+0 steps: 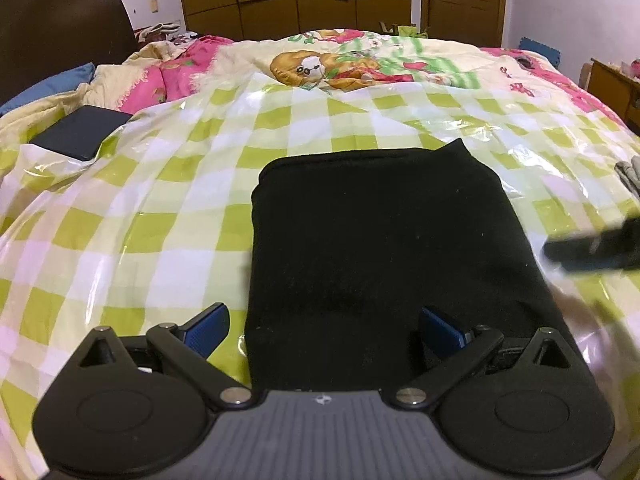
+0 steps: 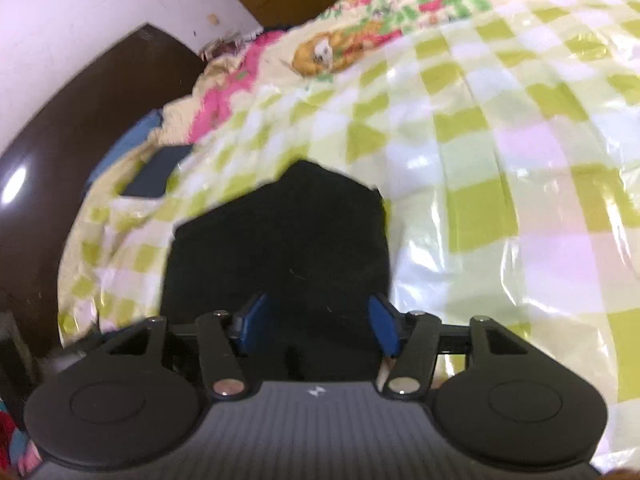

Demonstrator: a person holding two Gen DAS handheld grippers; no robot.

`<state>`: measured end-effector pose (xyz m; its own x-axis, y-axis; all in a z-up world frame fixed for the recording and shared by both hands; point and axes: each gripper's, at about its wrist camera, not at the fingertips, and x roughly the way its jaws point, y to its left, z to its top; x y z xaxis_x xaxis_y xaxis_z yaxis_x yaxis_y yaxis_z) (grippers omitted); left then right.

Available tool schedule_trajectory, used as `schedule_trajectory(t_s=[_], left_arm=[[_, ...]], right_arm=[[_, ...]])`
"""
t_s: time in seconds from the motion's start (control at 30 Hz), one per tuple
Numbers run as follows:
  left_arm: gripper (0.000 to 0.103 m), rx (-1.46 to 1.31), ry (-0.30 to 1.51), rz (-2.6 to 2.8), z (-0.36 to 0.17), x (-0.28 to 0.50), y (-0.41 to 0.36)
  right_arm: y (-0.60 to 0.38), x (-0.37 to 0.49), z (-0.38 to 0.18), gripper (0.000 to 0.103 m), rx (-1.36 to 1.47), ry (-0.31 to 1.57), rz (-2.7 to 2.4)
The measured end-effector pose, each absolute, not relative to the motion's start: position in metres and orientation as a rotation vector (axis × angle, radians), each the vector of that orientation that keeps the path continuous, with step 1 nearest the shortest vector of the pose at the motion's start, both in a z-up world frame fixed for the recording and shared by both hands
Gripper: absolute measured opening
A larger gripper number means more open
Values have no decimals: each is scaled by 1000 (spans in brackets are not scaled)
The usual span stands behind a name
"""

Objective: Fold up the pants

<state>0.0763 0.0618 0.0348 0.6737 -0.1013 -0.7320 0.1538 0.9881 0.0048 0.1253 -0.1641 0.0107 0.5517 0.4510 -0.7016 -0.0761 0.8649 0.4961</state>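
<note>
The black pants (image 1: 384, 248) lie folded into a compact rectangle on the green-and-white checked plastic sheet (image 1: 160, 208) over the bed. My left gripper (image 1: 324, 330) is open above the near edge of the pants, its left blue pad (image 1: 208, 330) over the sheet, its right pad (image 1: 442, 332) over the cloth. In the right wrist view the pants (image 2: 288, 236) fill the centre. My right gripper (image 2: 316, 324) is open just above their near edge and holds nothing. The right gripper's black finger shows blurred at the right edge of the left wrist view (image 1: 596, 248).
A dark flat box (image 1: 80, 132) lies on the bed at the left, near a blue pillow (image 1: 52, 84) and the dark headboard (image 1: 60, 32). A cartoon quilt (image 1: 340, 64) covers the far bed. A grey cloth (image 1: 628, 176) lies at the right edge. Wardrobe and door stand behind.
</note>
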Motion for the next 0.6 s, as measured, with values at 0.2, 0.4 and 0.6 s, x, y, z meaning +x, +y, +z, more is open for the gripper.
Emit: schedule_trajectory(t_s=[0.2, 0.4, 0.6], left_arm=[[103, 64, 852, -161, 19, 84, 63], [103, 65, 841, -171, 15, 92, 66], [103, 74, 839, -129, 13, 103, 95]], right_arm=[[-154, 134, -25, 68, 499, 992, 346], [-132, 147, -25, 68, 442, 981, 401], [-102, 169, -28, 68, 467, 1000, 461]])
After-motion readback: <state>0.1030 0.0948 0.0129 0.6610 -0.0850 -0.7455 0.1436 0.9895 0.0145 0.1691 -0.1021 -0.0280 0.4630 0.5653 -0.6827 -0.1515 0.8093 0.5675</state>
